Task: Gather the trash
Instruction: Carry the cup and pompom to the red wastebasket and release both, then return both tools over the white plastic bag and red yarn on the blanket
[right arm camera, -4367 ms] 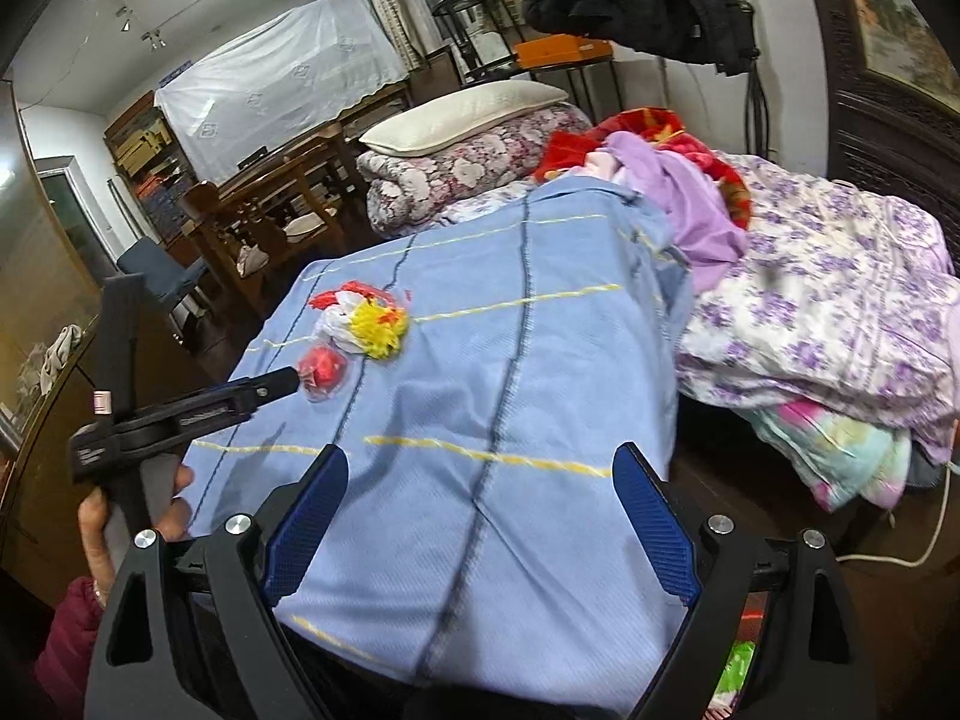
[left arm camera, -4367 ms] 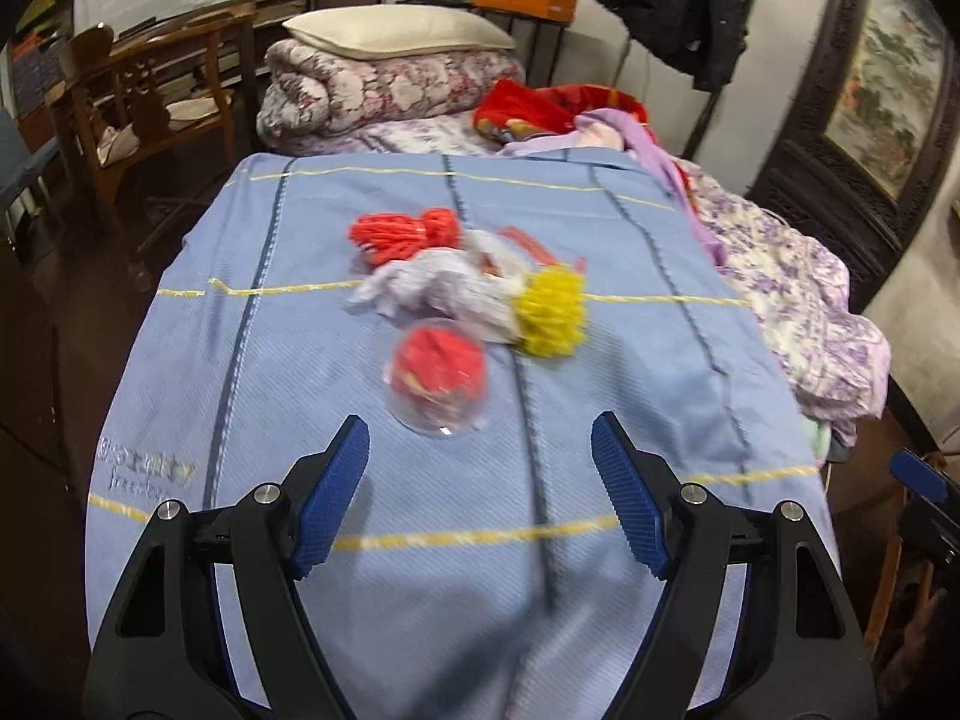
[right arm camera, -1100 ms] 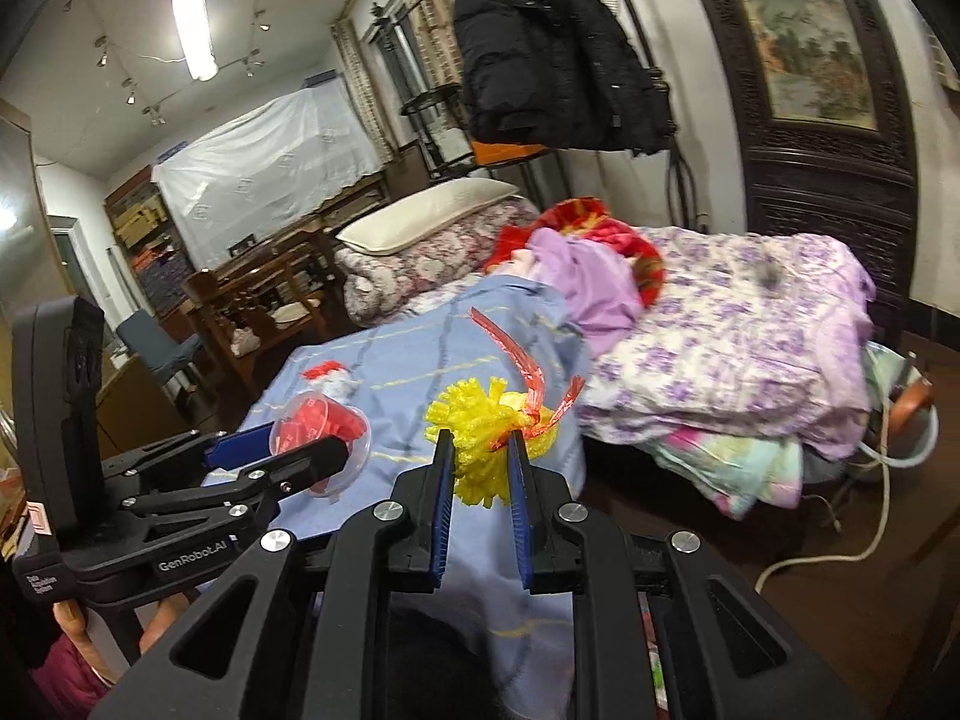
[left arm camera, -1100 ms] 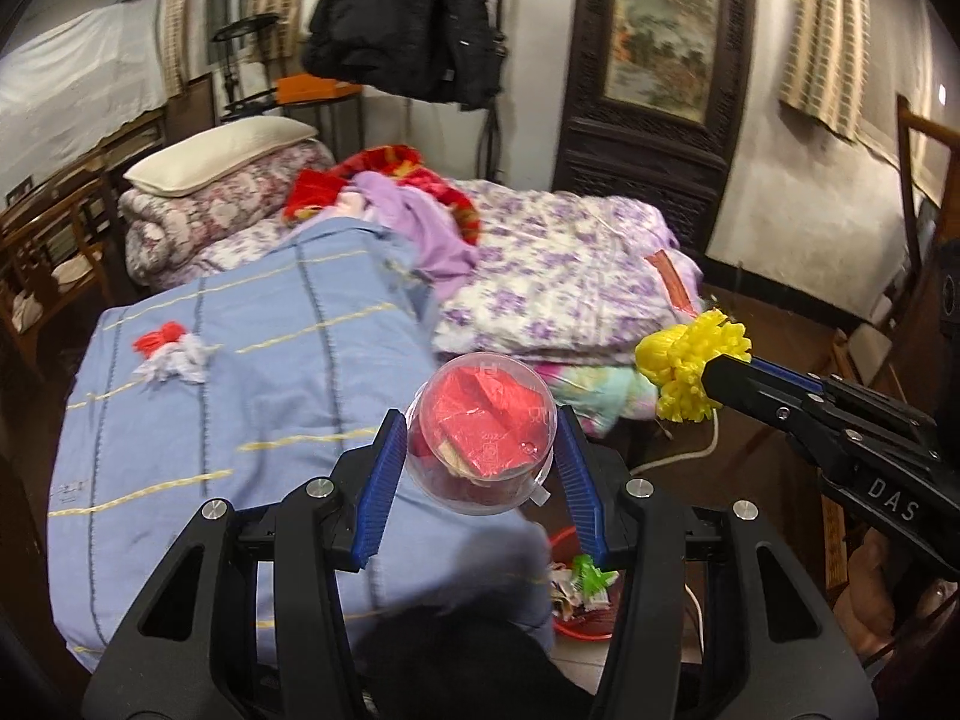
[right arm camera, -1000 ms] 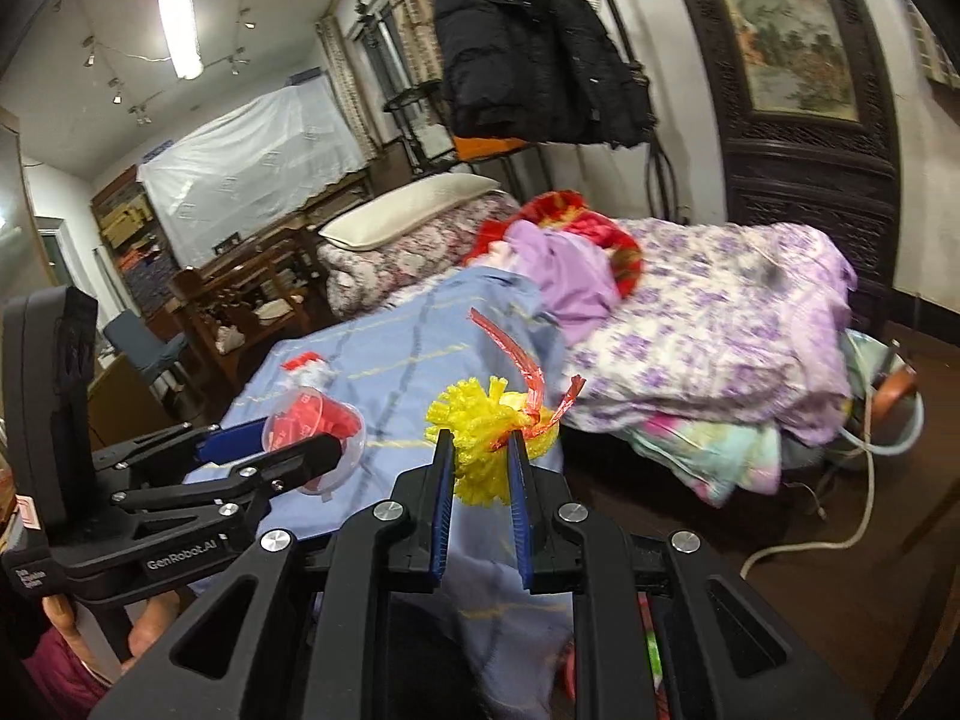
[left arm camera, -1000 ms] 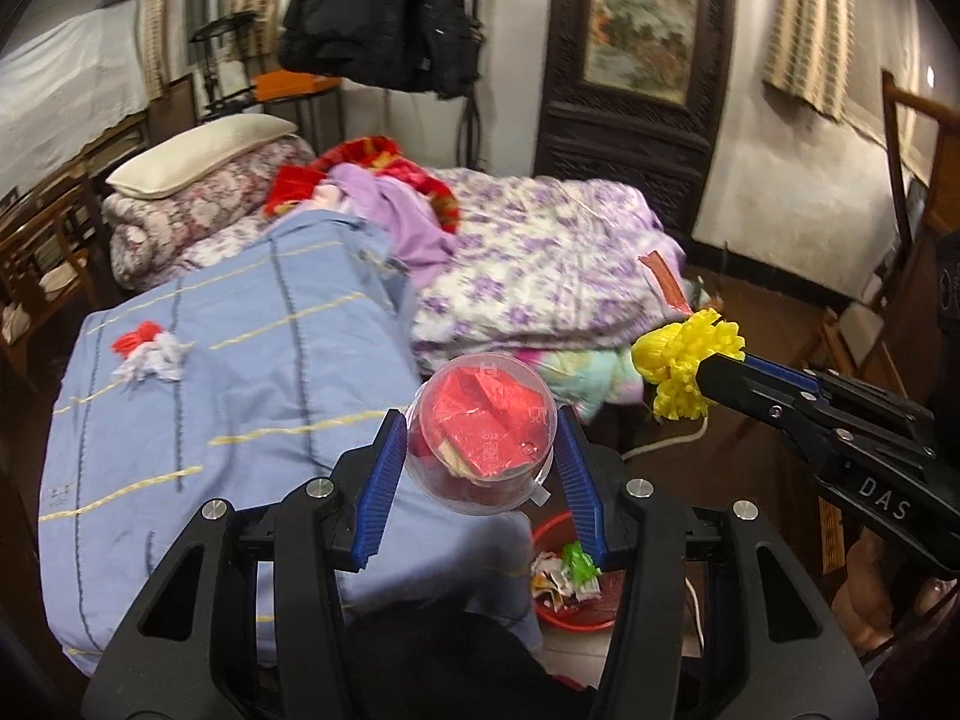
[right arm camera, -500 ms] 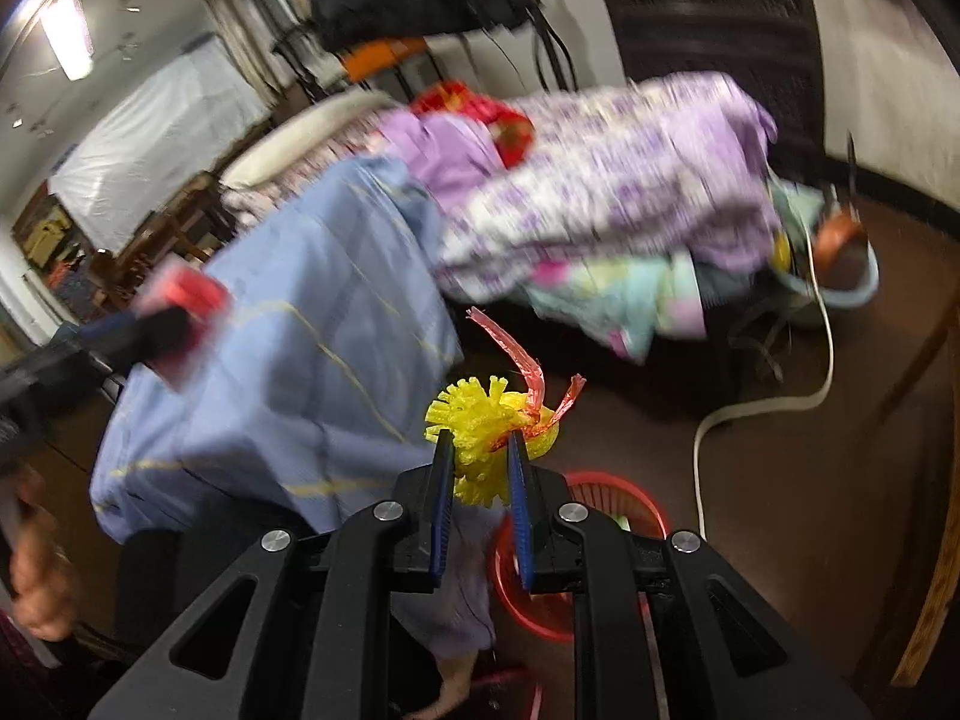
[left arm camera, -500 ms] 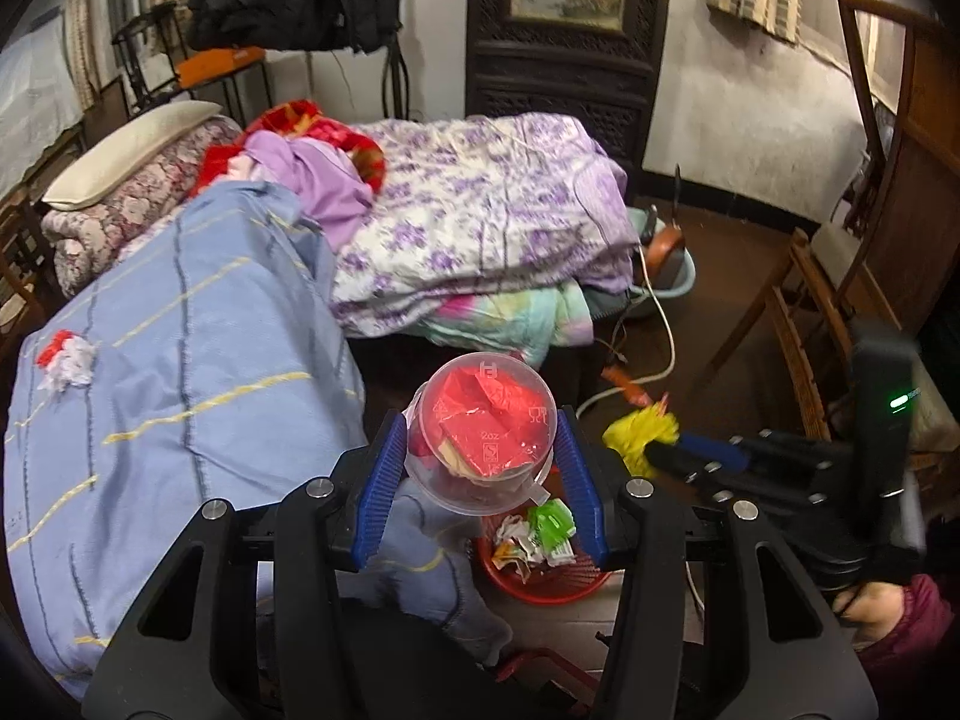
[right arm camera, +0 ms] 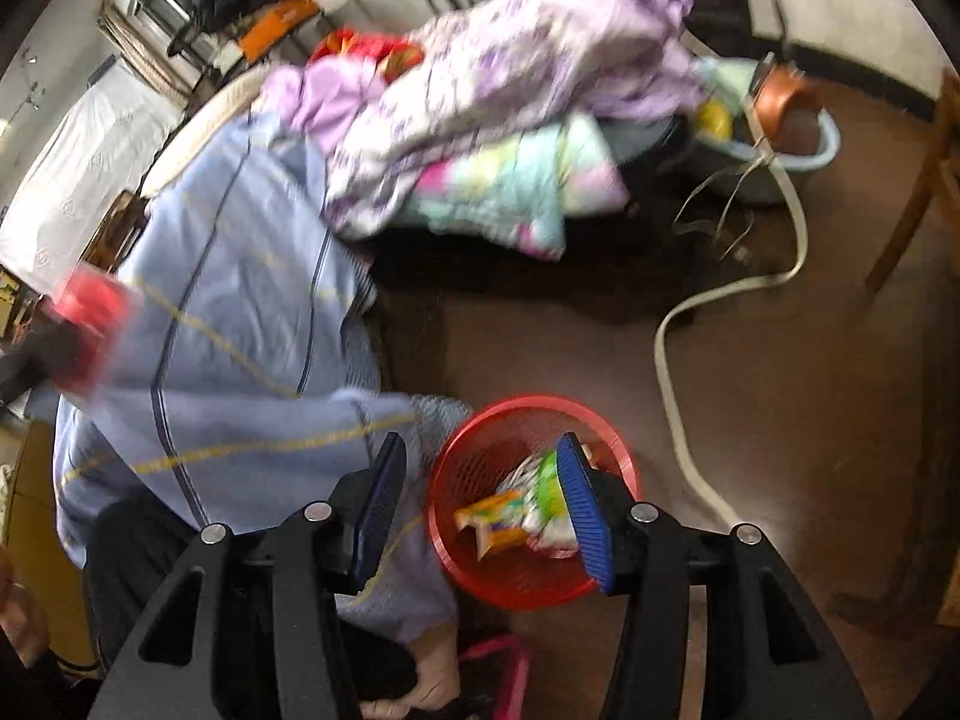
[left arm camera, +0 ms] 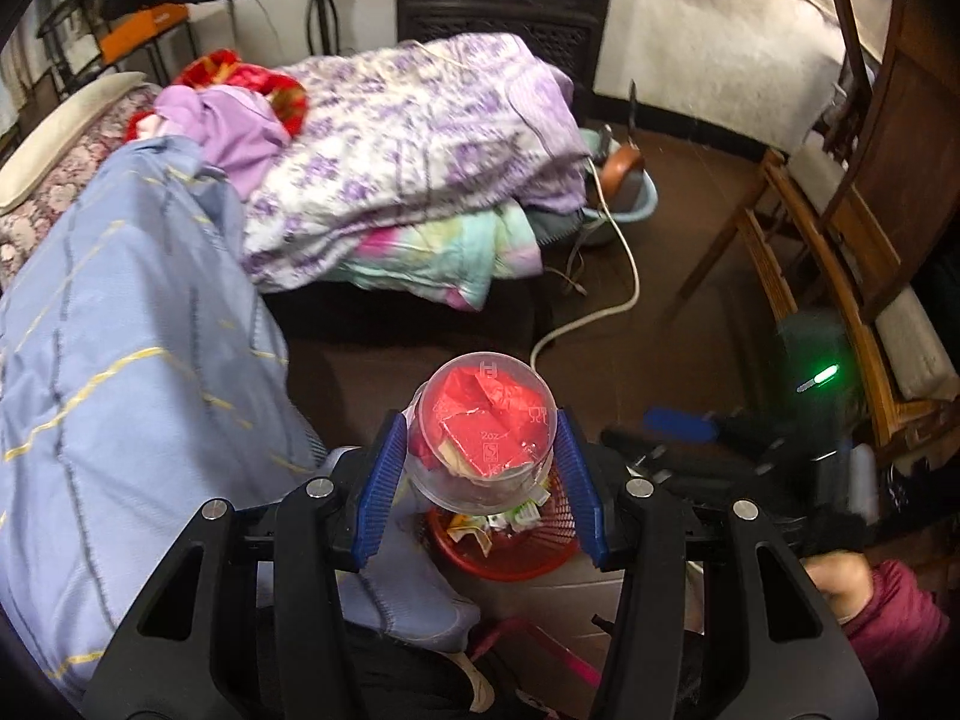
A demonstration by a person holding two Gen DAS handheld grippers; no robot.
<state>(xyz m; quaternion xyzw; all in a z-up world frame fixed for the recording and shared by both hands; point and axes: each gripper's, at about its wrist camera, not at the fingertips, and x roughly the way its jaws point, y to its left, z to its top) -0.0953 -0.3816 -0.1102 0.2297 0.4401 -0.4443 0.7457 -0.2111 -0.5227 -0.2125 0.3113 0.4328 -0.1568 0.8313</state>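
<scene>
My left gripper (left arm camera: 480,480) is shut on a clear plastic cup (left arm camera: 483,435) stuffed with red wrappers, held above a red mesh trash basket (left arm camera: 510,558) on the floor. My right gripper (right arm camera: 480,504) is open and empty over the same basket (right arm camera: 480,552), which holds several wrappers (right arm camera: 528,504). The yellow pompom is not in sight. The right gripper shows in the left wrist view (left arm camera: 690,429), blurred. The cup shows as a red blur at the left of the right wrist view (right arm camera: 90,312).
A blue striped blanket (left arm camera: 120,360) covers the bed beside the basket. Purple floral quilts (left arm camera: 420,120) are piled behind. A white cord (right arm camera: 678,360) runs over the brown floor. A blue basin (right arm camera: 792,138) and wooden chairs (left arm camera: 840,240) stand at the right.
My right gripper has opened and the yellow pompom has left it. Both grippers have tilted down toward the red basket. The left still holds the cup.
</scene>
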